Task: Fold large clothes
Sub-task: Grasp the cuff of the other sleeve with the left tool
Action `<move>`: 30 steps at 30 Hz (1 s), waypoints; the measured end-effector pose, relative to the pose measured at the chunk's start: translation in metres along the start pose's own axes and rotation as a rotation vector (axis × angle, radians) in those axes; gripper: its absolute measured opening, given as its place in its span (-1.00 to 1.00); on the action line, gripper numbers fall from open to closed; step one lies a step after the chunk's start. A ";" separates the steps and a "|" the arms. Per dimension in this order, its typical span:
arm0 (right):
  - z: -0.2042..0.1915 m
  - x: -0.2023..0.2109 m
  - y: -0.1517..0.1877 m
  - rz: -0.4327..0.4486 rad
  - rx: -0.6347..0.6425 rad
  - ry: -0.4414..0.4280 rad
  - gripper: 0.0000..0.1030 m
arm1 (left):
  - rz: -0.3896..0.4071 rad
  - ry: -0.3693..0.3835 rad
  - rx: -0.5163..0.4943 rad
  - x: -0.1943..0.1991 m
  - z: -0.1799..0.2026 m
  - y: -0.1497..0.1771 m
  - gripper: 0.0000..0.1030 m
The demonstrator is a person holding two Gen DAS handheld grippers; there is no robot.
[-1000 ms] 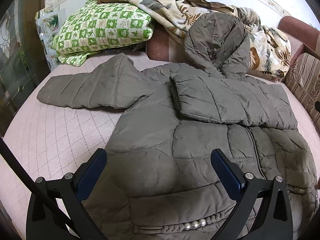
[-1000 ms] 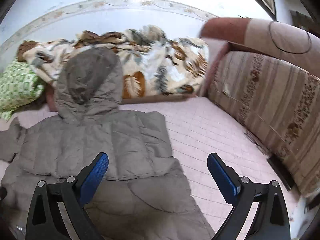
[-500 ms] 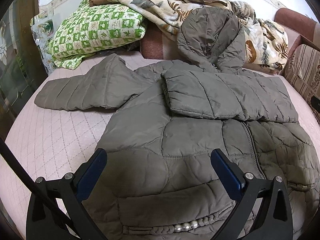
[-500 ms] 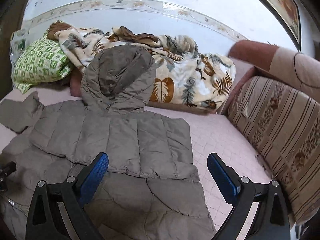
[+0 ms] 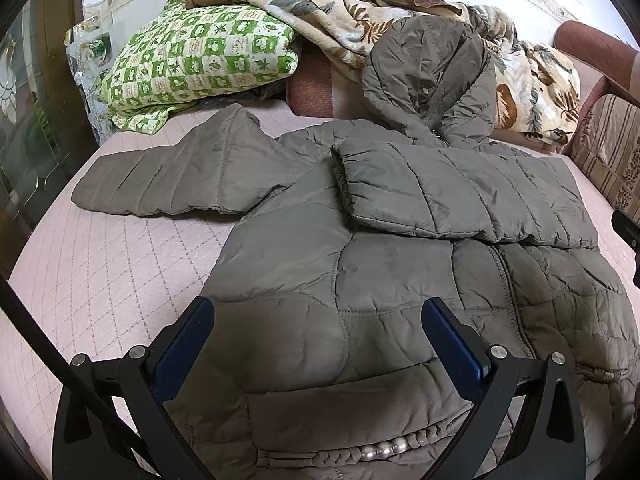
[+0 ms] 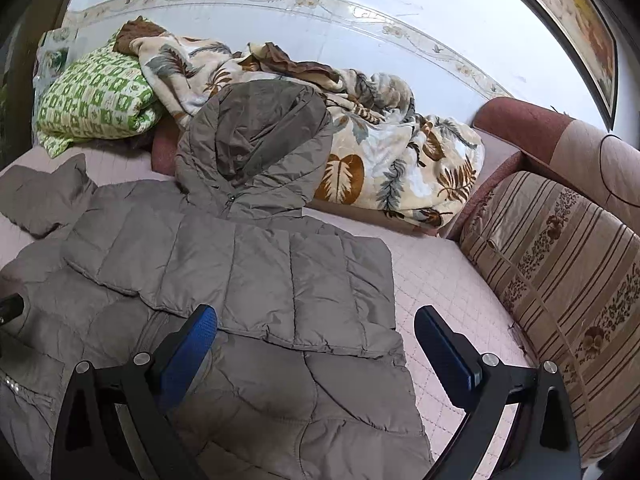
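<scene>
Grey-olive quilted jacket (image 5: pixel 384 280) lies flat on pink quilted bed cover (image 5: pixel 104 264), long axis running away from camera, hood (image 5: pixel 432 76) at far end propped against leaf-print blanket (image 5: pixel 328 12), hem nearest. One sleeve (image 5: pixel 168 176) sticks out left, other sleeve (image 5: pixel 460 196) folded across chest. Left gripper (image 5: pixel 318 344) hovers over hem, jaws wide apart, holding nothing. Hem cut off by frame bottom; beaded braid trim (image 5: pixel 372 450) partly seen. Green checked pillow (image 5: pixel 200 64) far left. Dark object at right edge, hard to make out

Right wrist view: jacket (image 6: pixel 248 280) fills left half, hood (image 6: pixel 260 144) pointing to wall (image 6: pixel 360 0), folded sleeve (image 6: pixel 260 276) lying crosswise. Right gripper (image 6: pixel 316 346) above jacket's right edge, jaws spread, empty. Left side of jacket cut off. Striped sofa cushion (image 6: pixel 560 272) at right, blanket (image 6: pixel 400 152) behind hood, green pillow (image 6: pixel 96 100) far left, picture frame (image 6: pixel 576 20) top right partly cropped
</scene>
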State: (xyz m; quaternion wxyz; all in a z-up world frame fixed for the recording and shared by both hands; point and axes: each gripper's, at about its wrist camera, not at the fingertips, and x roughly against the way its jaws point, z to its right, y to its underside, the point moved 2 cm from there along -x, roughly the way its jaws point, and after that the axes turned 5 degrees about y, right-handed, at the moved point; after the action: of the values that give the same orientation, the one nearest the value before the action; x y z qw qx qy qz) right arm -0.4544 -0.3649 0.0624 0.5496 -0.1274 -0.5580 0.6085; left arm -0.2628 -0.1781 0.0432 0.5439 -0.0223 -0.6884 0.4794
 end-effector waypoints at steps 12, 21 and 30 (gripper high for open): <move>-0.009 -0.017 0.006 -0.099 -0.030 -0.148 0.95 | -0.013 -0.011 0.074 -0.002 -0.026 -0.002 1.00; -0.001 -0.026 0.001 -0.133 -0.139 -0.229 0.95 | 0.021 0.005 0.397 0.015 -0.141 -0.016 1.00; 0.007 -0.026 -0.001 -0.149 -0.170 -0.266 0.95 | 0.017 0.006 0.736 -0.005 -0.315 -0.046 0.41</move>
State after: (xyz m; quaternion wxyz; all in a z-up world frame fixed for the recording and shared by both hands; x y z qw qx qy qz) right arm -0.4500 -0.3906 0.0535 0.5019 -0.0502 -0.6832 0.5281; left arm 0.0042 -0.0053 0.0547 0.5136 0.1675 -0.4681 0.6994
